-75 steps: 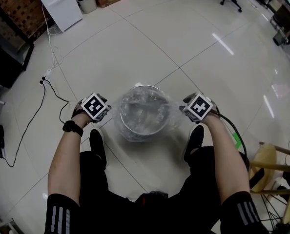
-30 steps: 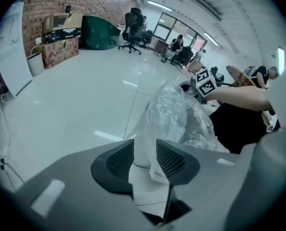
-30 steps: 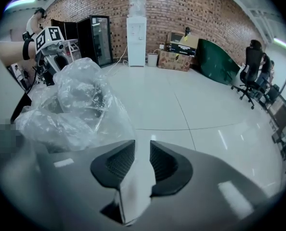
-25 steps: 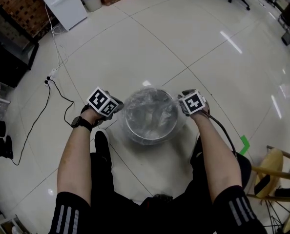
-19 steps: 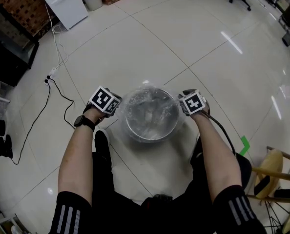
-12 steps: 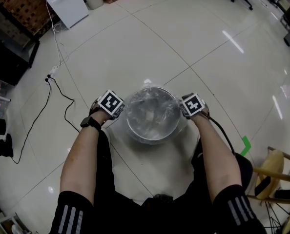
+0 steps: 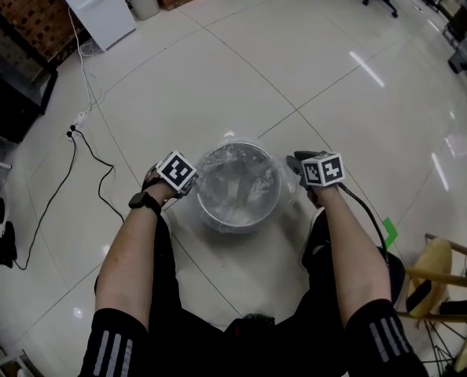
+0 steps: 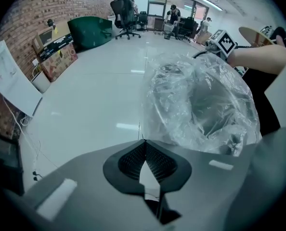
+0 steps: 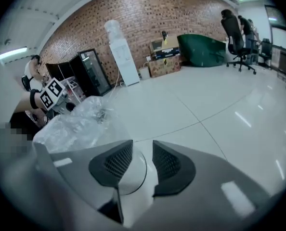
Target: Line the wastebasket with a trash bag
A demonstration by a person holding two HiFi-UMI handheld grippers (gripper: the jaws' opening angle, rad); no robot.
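Left gripper now sits lower beside the wastebasket, jaws pressed together with nothing seen between. Right gripper has just been opening and holds nothing. Trash bag covers the wastebasket, which stands between both grippers, near each.

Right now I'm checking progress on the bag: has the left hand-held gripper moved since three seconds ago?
Yes. In the head view the left hand-held gripper has shifted right toward the wastebasket; the gap between them is nearly gone.

No legible text or labels anywhere.
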